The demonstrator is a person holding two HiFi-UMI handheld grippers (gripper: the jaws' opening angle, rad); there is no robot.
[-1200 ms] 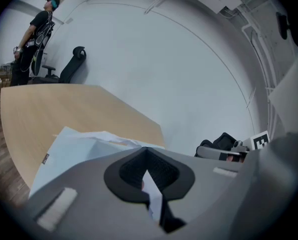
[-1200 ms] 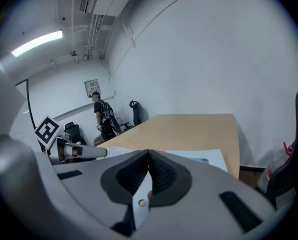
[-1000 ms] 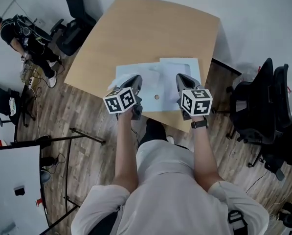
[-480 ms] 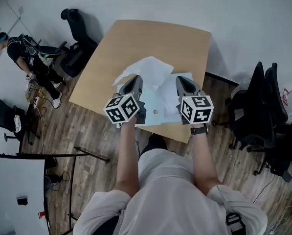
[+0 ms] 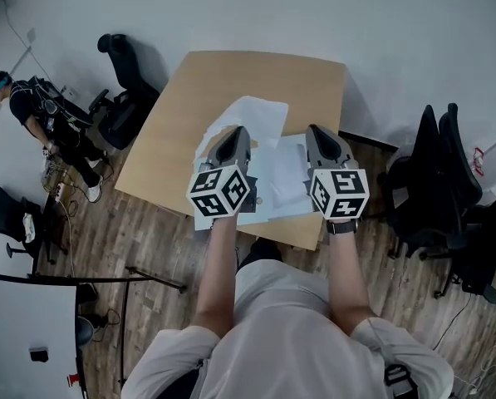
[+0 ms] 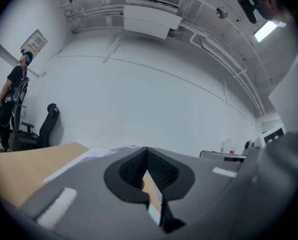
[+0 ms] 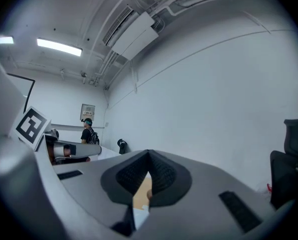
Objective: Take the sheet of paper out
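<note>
Arms: both forearms stretched forward side by side from the body, bare, with a dark watch (image 5: 341, 227) on the right wrist.
Left gripper (image 5: 231, 137): held level above the near half of the worktop, pointing at the far wall, marker cube toward the body. Jaws are closed tip to tip on the near edge of the sheet.
Right gripper (image 5: 318, 133): level with the left and parallel to it, well apart from it, marker cube toward the body. Jaws are together at the tips, which meet the right edge of the sleeve. A hold on the sleeve is not plainly seen.
Sleeve (image 5: 279, 177): pale blue-white and flat, spread between the two grippers, its near corner out past the worktop's near edge.
Sheet (image 5: 252, 116): white, crumpled and curled upward, lifted off the worktop. It rises from the left gripper's tip and leans toward the far side, beyond the sleeve.
Worktop (image 5: 231, 77): light wood with rounded corners, its far half bare.
Chairs: one black office chair (image 5: 434, 169) right of the worktop, another (image 5: 125, 65) at its far left corner.
Person (image 5: 31, 106): in dark clothes, by the left wall, well apart from the worktop.
</note>
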